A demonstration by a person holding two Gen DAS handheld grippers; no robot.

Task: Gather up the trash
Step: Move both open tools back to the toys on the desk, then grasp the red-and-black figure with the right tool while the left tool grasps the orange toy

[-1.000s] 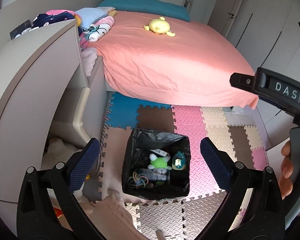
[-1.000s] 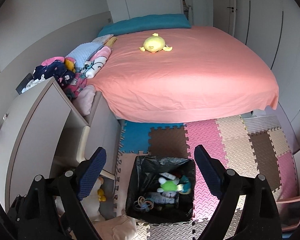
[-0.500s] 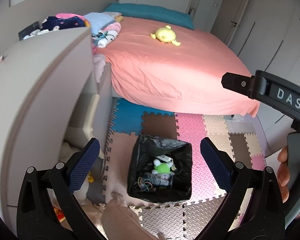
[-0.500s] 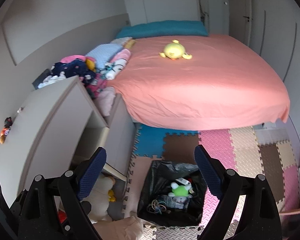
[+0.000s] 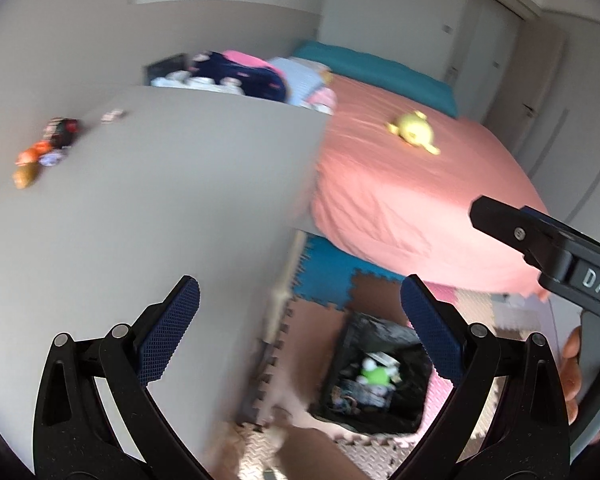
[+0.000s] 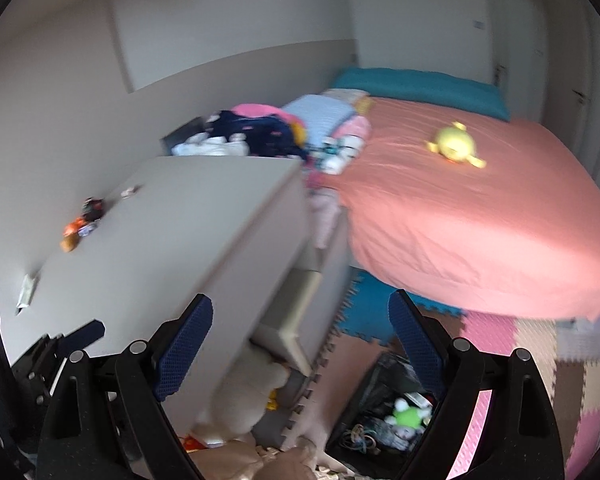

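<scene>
Both views blurring w/ motion. Far left on the grey desk top: small clutter sitting near the wall edge — an orange bit, a dark bit, a small pale wrapper, plus a flat silvery packet lying nearer the cam; too smeared to ID further. Left gripper hanging over the desk corner, jaws standing wide apart, nothing btwn the blue pads; also showing as a dark shape at far left of the right view. Right gripper likewise spread wide, nothing btwn pads, its left pad overlapping the desk front. Below the desk: a cream plush lying on the floor by a pale drawer unit. Behind the desk, a clothes pile sitting at the bed's edge. Moving right: black-lined bin standing on the foam puzzle mat, near the desk's foot and in front of the bed; holding a green plush, hair ties, misc bits. Bed w/ pink sheet, yellow plush lying on top, teal pillow at the head. Far right of the left view: right gripper's body marked DAS, w/ a hand gripping its handle.
</scene>
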